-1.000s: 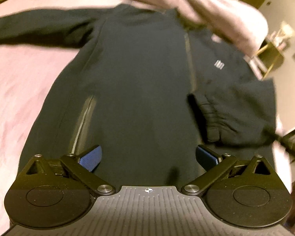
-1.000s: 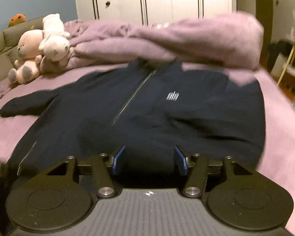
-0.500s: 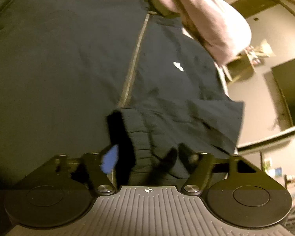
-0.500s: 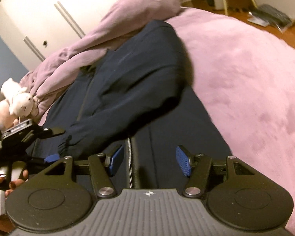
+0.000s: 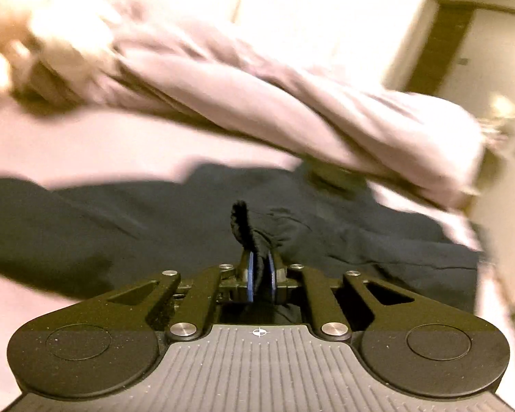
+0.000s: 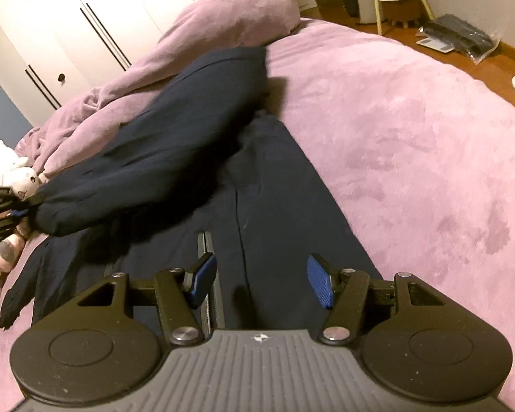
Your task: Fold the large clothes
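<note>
A dark navy zip jacket [image 6: 264, 178] lies spread on the pink bed [image 6: 412, 130]. My left gripper [image 5: 261, 274] is shut on the cuff of the jacket's sleeve [image 5: 243, 223], and it shows at the left edge of the right wrist view [image 6: 20, 211]. The sleeve [image 6: 161, 151] stretches across the jacket body, lifted off it. My right gripper [image 6: 261, 283] is open and empty, just above the jacket's lower front beside the zip [image 6: 206, 267].
A bunched pink duvet [image 6: 223, 31] lies along the far side of the bed. Soft toys [image 6: 10, 171] sit at the left. White wardrobe doors [image 6: 68, 27] stand behind. A stool [image 6: 395, 3] and floor clutter lie beyond the bed's right edge.
My left gripper closed on the sleeve cuff and pulled it up and leftward across the jacket. My right gripper stayed open and barely moved in the last half second.
</note>
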Demonstrator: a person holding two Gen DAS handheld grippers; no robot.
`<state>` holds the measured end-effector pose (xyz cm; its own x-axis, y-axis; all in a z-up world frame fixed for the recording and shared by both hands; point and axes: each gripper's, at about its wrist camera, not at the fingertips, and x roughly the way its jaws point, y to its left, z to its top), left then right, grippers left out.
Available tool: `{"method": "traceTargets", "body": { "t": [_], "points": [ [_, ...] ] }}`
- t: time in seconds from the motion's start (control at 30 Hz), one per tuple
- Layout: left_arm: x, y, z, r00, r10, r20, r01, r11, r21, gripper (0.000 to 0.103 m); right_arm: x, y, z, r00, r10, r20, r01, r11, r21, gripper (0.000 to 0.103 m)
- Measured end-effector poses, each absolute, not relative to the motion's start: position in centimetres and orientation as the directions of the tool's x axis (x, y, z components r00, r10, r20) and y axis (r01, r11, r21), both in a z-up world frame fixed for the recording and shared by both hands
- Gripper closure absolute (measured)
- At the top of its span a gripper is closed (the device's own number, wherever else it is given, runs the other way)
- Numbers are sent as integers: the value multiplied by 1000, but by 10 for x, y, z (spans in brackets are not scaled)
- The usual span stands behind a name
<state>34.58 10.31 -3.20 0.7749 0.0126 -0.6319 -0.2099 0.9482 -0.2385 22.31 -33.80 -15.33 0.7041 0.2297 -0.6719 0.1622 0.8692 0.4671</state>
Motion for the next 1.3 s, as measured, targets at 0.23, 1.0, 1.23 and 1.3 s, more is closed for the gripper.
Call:
{"method": "traceTargets", "body": {
  "t": [0.23, 1.0, 1.23, 1.3],
  "points": [
    [355, 145, -77, 720, -11, -694, -265, 920, -289, 50, 253, -321, -147, 704, 284, -651, 106, 864, 492, 40],
    [399, 120, -79, 781, 121, -612, -222, 971, -91, 94, 410, -329, -176, 820, 235, -522, 217, 716, 663, 85],
    [407, 128, -99, 724, 100, -683, -241, 964, -115, 93, 404, -349, -181, 818, 148, -555, 281, 740, 611, 87],
    [402, 133, -102, 720, 66, -691, -227, 963, -145, 81, 397, -350, -170, 815, 152, -560, 246, 783, 571, 73]
  ]
}}
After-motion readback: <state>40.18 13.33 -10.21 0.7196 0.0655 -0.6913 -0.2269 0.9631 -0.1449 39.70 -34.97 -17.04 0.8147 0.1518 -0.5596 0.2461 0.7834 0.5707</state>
